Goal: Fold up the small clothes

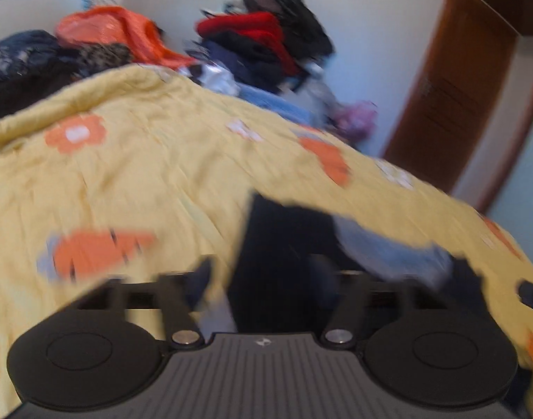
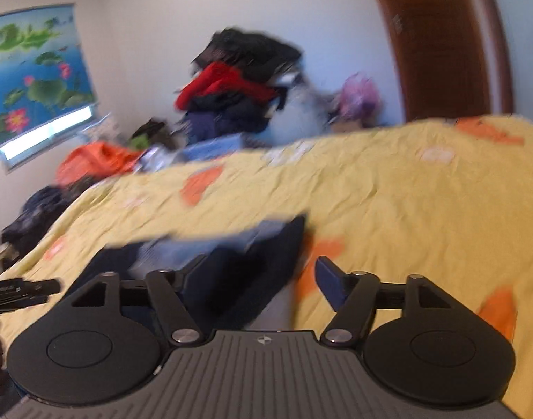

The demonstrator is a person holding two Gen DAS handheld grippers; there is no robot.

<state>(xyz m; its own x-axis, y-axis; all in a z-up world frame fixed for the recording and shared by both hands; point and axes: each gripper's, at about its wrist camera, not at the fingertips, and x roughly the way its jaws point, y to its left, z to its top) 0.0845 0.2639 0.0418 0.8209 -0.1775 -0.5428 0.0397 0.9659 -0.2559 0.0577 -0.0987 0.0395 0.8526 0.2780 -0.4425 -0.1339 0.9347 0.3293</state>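
Lying flat on the yellow quilt, the dark garment with its pale blue part is seen close ahead of both grippers. In the left wrist view it sits ahead and a little right of centre, reaching from between the fingers out past the right finger. In the right wrist view the garment lies ahead and to the left, with its long axis running roughly across the view, left to right.

The left gripper is spread wide and appears to grasp nothing, though motion blur makes the fingertips hard to read; the cloth looks to lie between and just beyond them. The right gripper is also spread wide and empty: its left finger overlaps the garment's near edge, whether touching cannot be told, while its right finger stands over bare quilt.

Judged from this, the garment lies between the two grippers, so each is near one end of it, and a grasp at both ends looks to be the step in hand. The right gripper would need shifting left to bring cloth between its fingers.

Piled clothes are seen well apart, beyond the bed.
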